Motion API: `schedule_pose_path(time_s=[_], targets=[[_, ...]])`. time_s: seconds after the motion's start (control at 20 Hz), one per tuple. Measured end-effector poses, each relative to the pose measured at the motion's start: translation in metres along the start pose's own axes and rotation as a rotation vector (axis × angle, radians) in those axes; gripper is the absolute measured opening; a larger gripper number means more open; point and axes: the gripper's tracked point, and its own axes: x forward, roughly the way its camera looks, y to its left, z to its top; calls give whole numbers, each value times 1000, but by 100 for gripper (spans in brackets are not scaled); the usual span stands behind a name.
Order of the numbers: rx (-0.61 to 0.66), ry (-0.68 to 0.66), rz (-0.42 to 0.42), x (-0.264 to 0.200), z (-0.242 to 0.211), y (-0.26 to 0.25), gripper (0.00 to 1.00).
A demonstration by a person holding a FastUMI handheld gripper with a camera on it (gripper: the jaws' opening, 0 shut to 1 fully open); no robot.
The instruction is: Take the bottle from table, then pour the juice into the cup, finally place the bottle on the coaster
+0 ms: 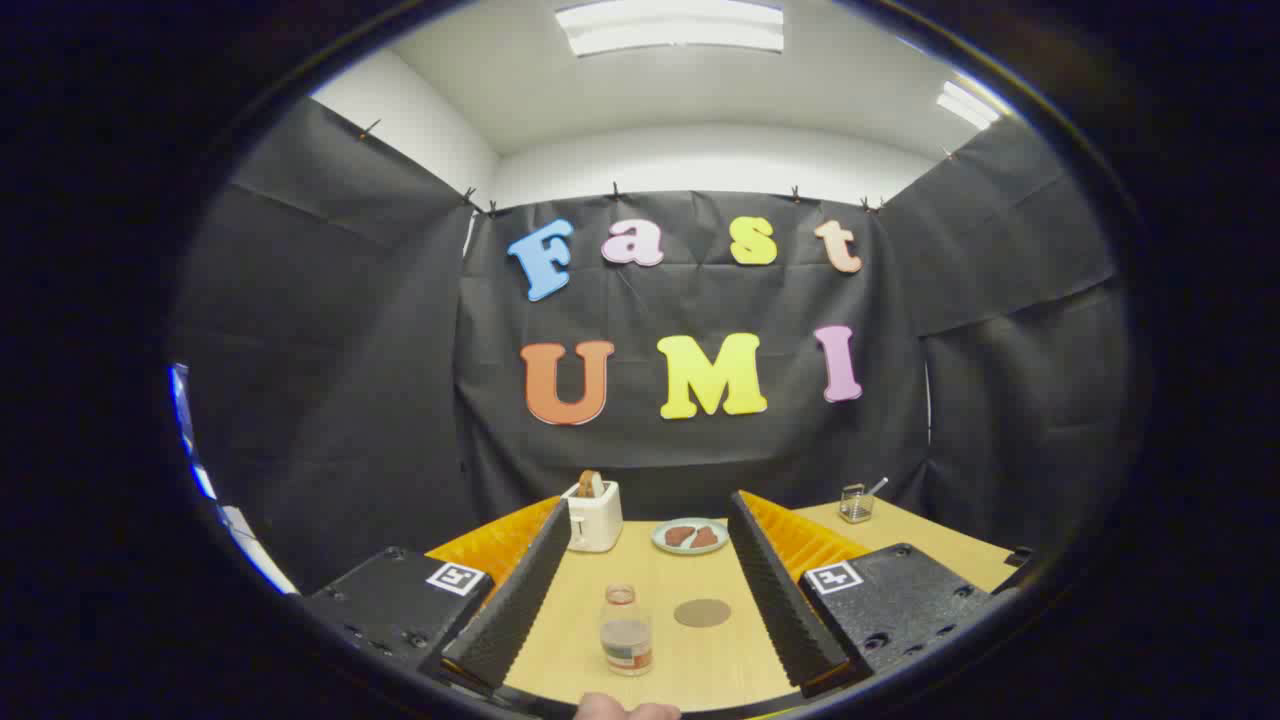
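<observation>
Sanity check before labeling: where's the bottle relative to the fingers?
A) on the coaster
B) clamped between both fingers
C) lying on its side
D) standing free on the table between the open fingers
D: the bottle stands upright on the table, untouched between the spread gripper fingers, left of the coaster.

Clear glossy plastic bottle [627, 632]; smooth matt wood-look table [700, 660]; matt round coaster [702, 612]; ridged, rough fingers [520, 590] on the open hand-held gripper [648, 610]; glossy white toaster [593, 516].
</observation>
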Motion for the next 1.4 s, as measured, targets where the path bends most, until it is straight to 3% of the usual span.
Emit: schedule_pose_path(time_s=[1.4], targets=[[-10, -12, 18, -10, 7, 16, 100]])
